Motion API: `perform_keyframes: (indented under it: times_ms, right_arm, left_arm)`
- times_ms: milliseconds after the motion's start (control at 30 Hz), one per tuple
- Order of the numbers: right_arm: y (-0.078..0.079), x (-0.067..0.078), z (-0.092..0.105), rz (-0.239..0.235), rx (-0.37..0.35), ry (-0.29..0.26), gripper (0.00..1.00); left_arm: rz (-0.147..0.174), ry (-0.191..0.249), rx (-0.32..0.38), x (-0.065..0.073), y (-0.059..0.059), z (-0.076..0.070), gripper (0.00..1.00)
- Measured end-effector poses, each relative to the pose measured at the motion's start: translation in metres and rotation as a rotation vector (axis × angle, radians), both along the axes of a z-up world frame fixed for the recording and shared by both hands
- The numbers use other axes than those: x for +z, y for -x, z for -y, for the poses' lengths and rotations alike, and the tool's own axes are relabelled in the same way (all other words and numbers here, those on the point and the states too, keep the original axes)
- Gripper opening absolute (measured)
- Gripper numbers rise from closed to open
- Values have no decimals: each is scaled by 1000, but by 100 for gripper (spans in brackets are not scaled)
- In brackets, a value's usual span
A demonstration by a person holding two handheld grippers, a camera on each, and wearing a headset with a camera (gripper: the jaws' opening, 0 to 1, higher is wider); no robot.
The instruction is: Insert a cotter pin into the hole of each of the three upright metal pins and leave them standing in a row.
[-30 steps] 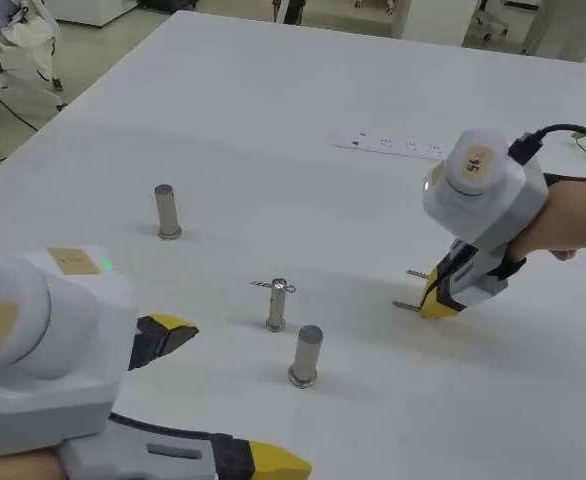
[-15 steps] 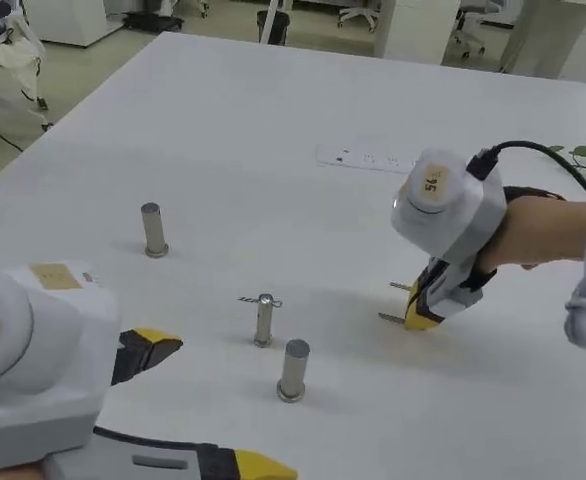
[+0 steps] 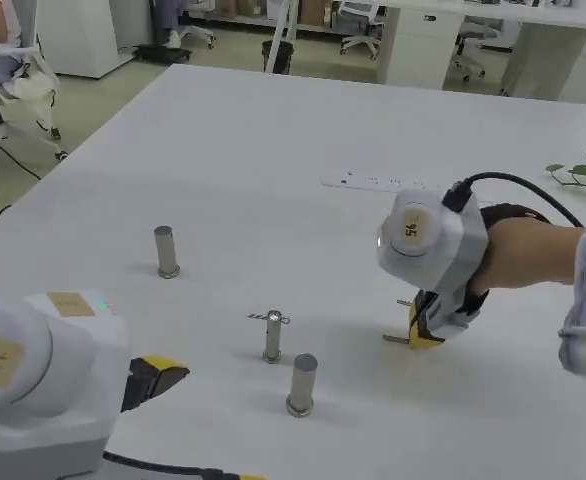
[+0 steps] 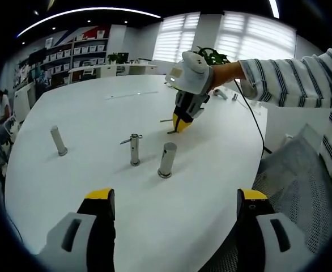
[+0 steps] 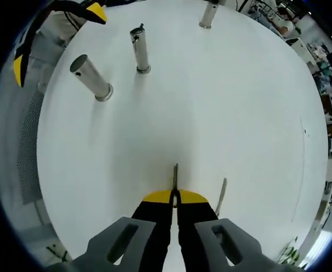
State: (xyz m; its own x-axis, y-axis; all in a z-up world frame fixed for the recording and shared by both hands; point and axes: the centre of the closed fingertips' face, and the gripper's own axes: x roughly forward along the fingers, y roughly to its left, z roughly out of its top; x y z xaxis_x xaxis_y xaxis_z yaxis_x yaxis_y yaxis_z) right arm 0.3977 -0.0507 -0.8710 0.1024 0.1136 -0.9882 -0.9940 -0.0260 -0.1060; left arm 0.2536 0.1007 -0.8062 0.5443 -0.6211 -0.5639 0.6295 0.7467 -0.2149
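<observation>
Three upright metal pins stand on the white table: a far one [image 3: 165, 250], a middle one [image 3: 273, 340] with a cotter pin [image 3: 270, 318] through its top, and a near one [image 3: 301, 383]. To their right, my right gripper [image 3: 418, 335] is low at the table, shut on a cotter pin [image 5: 175, 177] that sticks out past its tips. Beside it lies a second cotter pin [image 5: 221, 195]. My left gripper [image 4: 176, 204] is open and holds nothing, well short of the near pin [image 4: 166, 160]. One of its fingers [image 3: 156, 376] shows at the lower left of the head view.
A white power strip [image 3: 383, 183] lies on the table beyond the right gripper. A plant [image 3: 583, 165] sits at the right edge. A cable [image 3: 518, 190] runs from the right gripper. Chairs and desks stand past the table's far edge.
The head camera has tilted, which shifts the whole picture. The right gripper stays low at the table, shut on the cotter pin. The three upright pins have not moved.
</observation>
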Motion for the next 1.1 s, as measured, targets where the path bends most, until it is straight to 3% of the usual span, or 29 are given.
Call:
perform_keyframes:
  times_ms: [300,667,1100]
  right_arm:
    - [3,20,-1,34,-31,-85,2]
    - [20,43,4,76,-21,-151,3]
    - [46,66,3,117,-61,-272,3]
  left_arm:
    - [7,4,10,5,1,0,87]
    - [1,6,18,5,0,-4,84]
    - [-14,10,5,9,2,-4,83]
